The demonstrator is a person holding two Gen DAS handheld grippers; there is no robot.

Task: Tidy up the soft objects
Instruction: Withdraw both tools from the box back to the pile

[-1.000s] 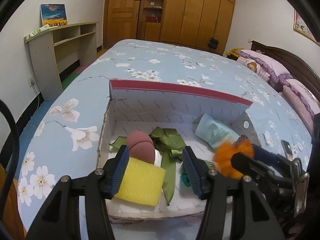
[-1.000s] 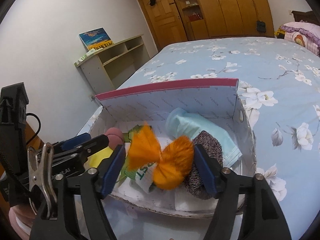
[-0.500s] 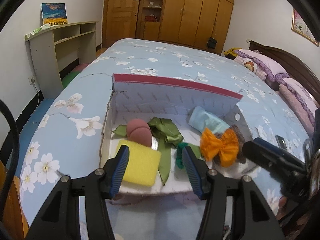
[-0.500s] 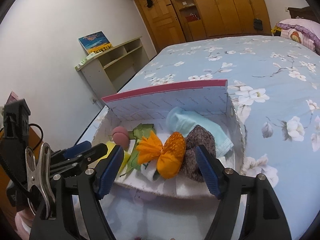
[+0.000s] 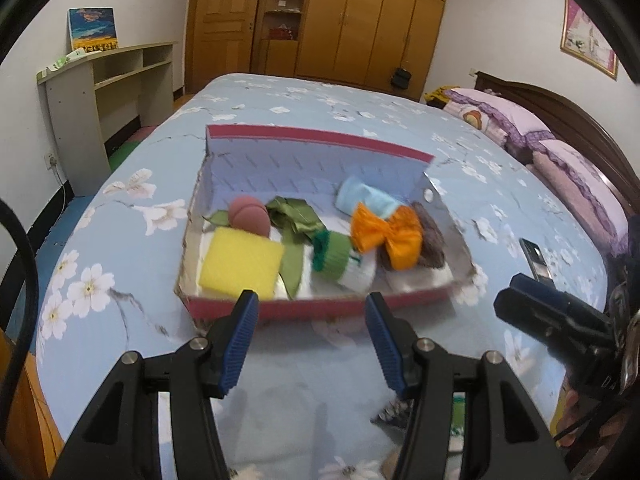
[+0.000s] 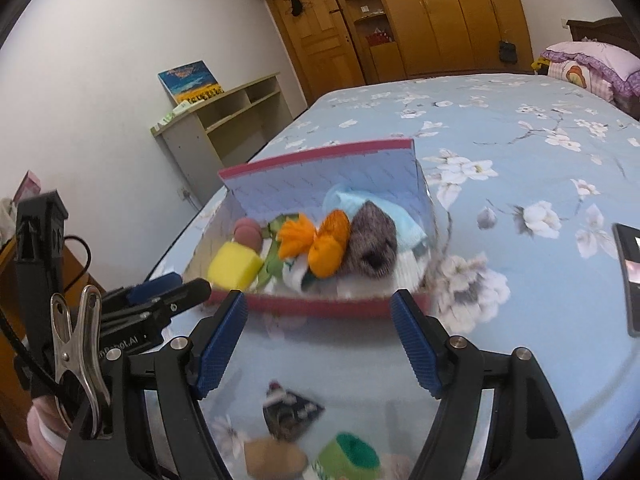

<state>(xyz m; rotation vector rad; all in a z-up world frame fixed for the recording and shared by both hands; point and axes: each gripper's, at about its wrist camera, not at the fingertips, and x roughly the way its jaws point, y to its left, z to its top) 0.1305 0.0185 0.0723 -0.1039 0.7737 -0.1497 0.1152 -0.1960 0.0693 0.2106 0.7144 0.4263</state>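
A grey shelf is standing against the white wall on the left, with a small painting leaning on top. Wooden wardrobes are filling the far wall. A big bed with a blue flowered bedspread is taking up most of the room.

A red cardboard box is sitting on the bedspread with its flap up. Inside it, a yellow sponge is lying at the left, then a pink puff, a green ribbon, a green-cuffed sock, an orange bow, a brown knitted thing and a light blue cloth.

The left gripper is hanging in front of the box, jaws apart and holding nothing. The right gripper is gaping wide and empty too. A phone is lying on the bedspread at the right, and pink pillows are sitting by the dark headboard.
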